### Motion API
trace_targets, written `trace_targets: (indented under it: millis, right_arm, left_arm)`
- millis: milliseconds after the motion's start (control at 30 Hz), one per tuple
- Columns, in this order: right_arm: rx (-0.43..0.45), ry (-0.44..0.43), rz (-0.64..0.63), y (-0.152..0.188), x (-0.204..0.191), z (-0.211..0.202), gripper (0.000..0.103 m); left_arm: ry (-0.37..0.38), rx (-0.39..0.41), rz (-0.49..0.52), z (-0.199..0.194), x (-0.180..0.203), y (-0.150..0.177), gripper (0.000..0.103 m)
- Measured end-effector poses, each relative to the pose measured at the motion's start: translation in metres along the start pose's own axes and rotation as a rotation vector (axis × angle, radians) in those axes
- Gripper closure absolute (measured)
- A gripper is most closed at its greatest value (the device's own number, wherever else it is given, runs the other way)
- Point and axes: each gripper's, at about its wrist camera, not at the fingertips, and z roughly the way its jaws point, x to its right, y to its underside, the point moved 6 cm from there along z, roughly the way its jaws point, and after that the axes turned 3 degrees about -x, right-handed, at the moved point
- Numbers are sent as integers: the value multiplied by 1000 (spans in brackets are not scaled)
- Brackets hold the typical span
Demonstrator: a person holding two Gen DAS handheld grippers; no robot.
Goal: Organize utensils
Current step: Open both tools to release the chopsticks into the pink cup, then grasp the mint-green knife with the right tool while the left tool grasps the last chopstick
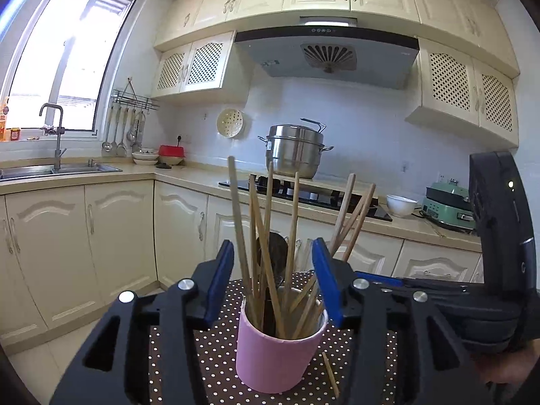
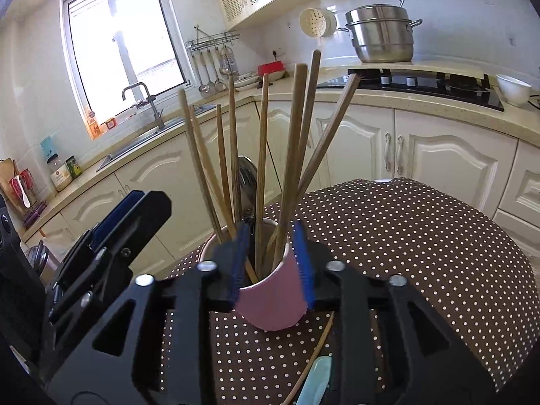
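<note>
A pink cup (image 1: 280, 351) stands on the brown polka-dot tablecloth (image 1: 216, 354) and holds several wooden chopsticks (image 1: 266, 236) and a dark spoon. My left gripper (image 1: 273, 280) is open, its blue pads on either side of the chopsticks and clear of them. In the right wrist view the cup (image 2: 273, 300) shows between the blue pads of my right gripper (image 2: 270, 263), which is open and grips nothing. The right gripper (image 1: 381, 276) reaches in from the right. One loose chopstick (image 1: 330, 374) lies on the cloth beside the cup.
A pale blue-green utensil (image 2: 317, 381) lies under the right gripper. Cream cabinets ring the room. A steel pot (image 1: 295, 150) sits on the stove, with a white bowl (image 1: 401, 205) and a green appliance (image 1: 445, 207) on the counter. The sink (image 1: 57, 168) is at the left.
</note>
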Motion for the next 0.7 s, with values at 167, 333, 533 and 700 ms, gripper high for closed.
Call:
trace_targets:
  millis: [167, 333, 533, 700]
  right_arm:
    - [16, 6, 0, 1, -3, -17, 56]
    - [28, 14, -5, 3, -7, -35, 53]
    - [18, 30, -4, 13, -7, -53, 52]
    - [-21, 40, 5, 31, -2, -65, 50]
  left_arm:
    - [-17, -2, 6, -15, 3, -6, 51]
    - [-28, -16, 23, -32, 12, -10, 48]
    - [-23, -76, 46, -46, 24, -7, 45]
    - [-9, -215, 52, -50, 29, 14, 35]
